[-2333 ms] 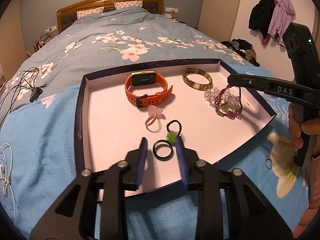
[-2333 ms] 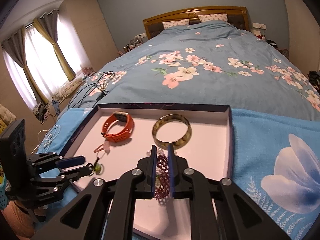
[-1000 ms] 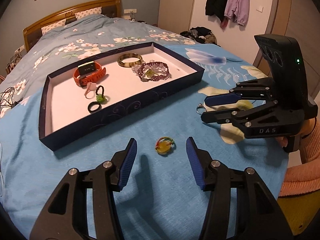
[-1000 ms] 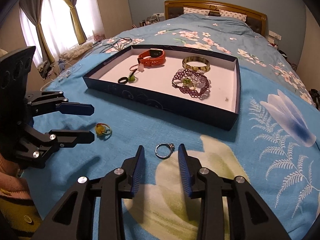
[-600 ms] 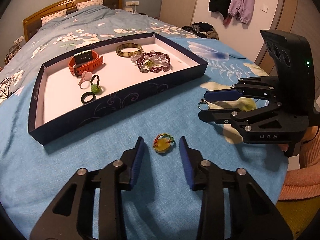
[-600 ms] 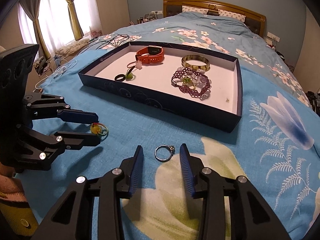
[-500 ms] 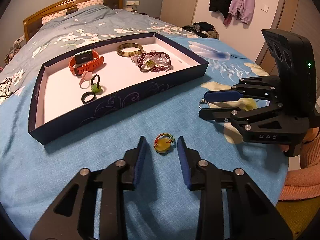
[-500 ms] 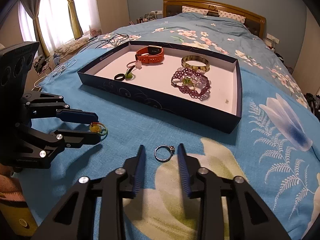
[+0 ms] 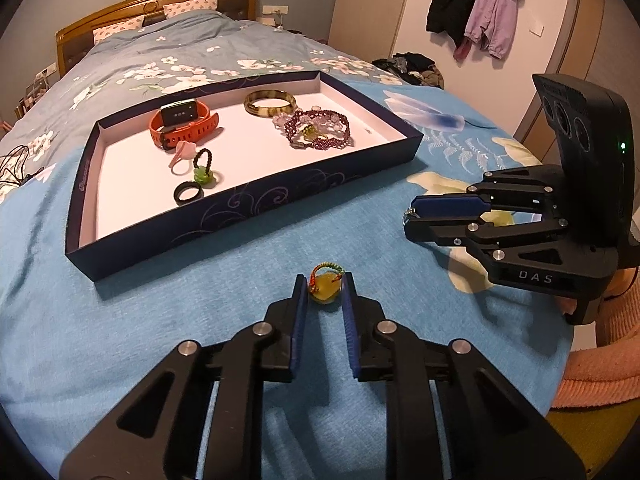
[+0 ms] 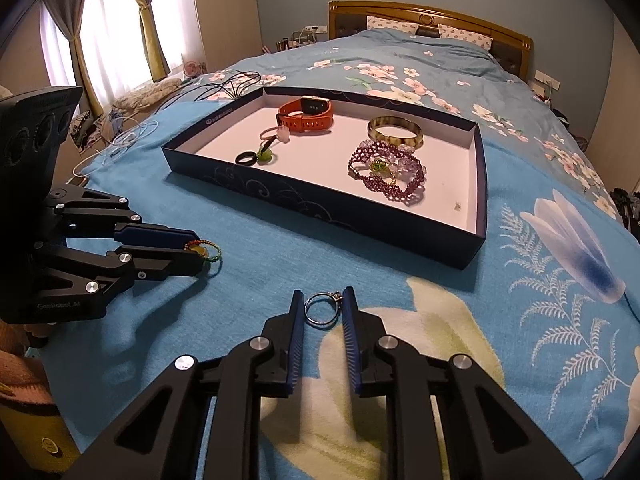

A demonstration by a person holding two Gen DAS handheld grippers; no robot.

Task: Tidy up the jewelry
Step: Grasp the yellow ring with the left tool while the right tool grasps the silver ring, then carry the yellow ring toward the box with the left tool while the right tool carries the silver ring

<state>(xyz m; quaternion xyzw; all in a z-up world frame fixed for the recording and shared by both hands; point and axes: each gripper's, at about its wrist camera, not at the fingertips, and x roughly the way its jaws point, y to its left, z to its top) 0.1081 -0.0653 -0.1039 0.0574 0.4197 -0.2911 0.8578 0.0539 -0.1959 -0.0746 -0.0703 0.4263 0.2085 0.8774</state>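
Note:
A dark blue tray (image 9: 256, 204) (image 10: 320, 204) lies on the blue blanket and holds an orange watch (image 9: 182, 126), a tan bangle (image 9: 270, 102), purple bead bracelets (image 9: 318, 132), a pink ring, a green bead ring (image 9: 203, 174) and a black ring (image 9: 188, 193). My left gripper (image 9: 325, 286) has closed in around a yellow bead ring (image 9: 325, 290) (image 10: 206, 254) on the blanket; its pads touch the ring's sides. My right gripper (image 10: 323, 306) (image 9: 408, 222) stands narrowly around a silver ring (image 10: 322, 312) on the blanket.
The tray sits on a bed with a floral blue cover (image 10: 400, 68). Cables (image 10: 224, 84) lie left of the tray. The wooden headboard (image 9: 152, 12) is at the back. Clothes hang on the wall (image 9: 476, 8).
Both grippers left the tray and came down over the loose rings in front of it. Both jaws have narrowed from wide open to close around the rings.

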